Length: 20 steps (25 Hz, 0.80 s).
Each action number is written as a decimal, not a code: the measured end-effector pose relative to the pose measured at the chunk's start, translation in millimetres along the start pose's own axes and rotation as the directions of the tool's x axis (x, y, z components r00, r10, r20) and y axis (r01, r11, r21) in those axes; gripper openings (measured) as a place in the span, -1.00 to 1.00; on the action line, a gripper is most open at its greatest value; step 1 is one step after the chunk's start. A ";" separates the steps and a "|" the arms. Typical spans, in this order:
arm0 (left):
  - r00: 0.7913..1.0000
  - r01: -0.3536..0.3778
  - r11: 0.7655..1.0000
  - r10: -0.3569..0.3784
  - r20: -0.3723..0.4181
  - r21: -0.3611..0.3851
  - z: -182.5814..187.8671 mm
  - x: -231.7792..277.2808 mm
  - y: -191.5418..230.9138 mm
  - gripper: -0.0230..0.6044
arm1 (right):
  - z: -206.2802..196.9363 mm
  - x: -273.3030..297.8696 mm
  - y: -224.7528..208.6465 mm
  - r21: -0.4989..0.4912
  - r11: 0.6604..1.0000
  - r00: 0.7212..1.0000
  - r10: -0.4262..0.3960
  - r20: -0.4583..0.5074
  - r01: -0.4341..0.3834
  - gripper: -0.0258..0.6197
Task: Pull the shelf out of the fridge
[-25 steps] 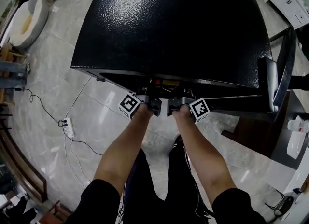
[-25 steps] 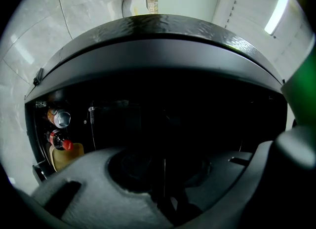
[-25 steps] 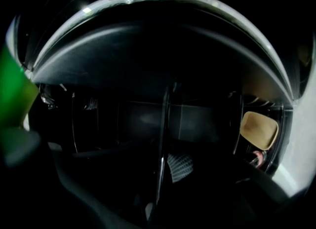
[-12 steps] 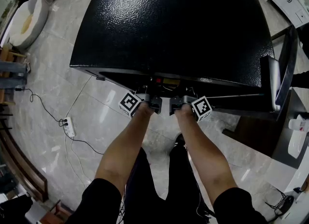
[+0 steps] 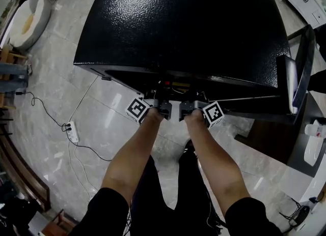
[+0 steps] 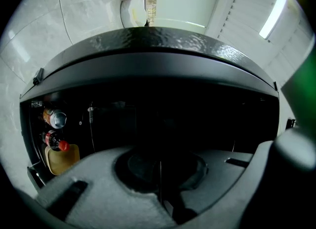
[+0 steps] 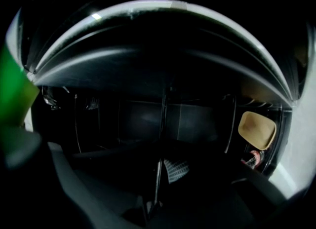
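Both hand-held grippers reached into the open front of the fridge (image 5: 183, 26), just under its top edge. The left gripper (image 6: 159, 186) and the right gripper (image 7: 157, 186) sat side by side. Each one's jaws were closing, nearly together, on what looked like a thin wire of the shelf (image 7: 162, 117). The shelf itself sat inside the fridge, not yet drawn out.

Judging from this, the biggest risk was the fridge itself: a hard tug on a stuck shelf could drag or rock the whole fridge forwards. Next, the shelf could skew and jam between the fridge's side walls if one gripper pulled ahead of the other. A jolt could also upset the can (image 6: 55, 118) and the red-capped bottle (image 6: 59, 144) standing at the left of the fridge's interior. Smallest, the wire was so thin that it could slip out of the grip once the load came on.

Most of the fridge's interior was black in both gripper views, so the shelf's outline, its runners and anything resting on it could not be made out. In the head view the fridge's top covered the shelf and the jaw tips. The pinch point was tiny and dim, most so in the left gripper view, so how firmly the jaws bit could not be judged.
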<state>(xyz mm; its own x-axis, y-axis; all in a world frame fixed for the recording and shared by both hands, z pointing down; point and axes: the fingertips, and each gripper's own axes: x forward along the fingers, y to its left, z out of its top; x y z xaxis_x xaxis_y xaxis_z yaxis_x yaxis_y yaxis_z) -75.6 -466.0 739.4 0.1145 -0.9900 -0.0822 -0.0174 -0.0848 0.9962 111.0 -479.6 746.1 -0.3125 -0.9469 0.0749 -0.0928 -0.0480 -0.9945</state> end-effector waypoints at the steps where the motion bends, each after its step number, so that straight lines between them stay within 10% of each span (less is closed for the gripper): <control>1: 1.000 -0.001 1.000 0.001 0.003 0.005 0.1 -2.5 -0.5 -0.82 | -0.5 -2.0 0.1 0.001 1.000 1.000 0.000 0.001 0.000 -0.80; 20: 1.000 0.012 0.999 -0.011 0.015 -0.030 -15.0 -68.5 -19.6 -0.82 | -12.7 -71.0 7.1 0.029 1.000 1.000 0.012 0.015 -0.012 -0.81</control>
<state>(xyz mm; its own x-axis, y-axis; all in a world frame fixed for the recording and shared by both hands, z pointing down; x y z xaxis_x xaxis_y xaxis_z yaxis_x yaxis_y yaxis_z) -68.2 -394.9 725.9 0.0997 -0.9906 -0.0939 0.0134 -0.0931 0.9956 120.5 -408.8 734.7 -0.2997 -0.9520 0.0622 -0.0616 -0.0458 -0.9971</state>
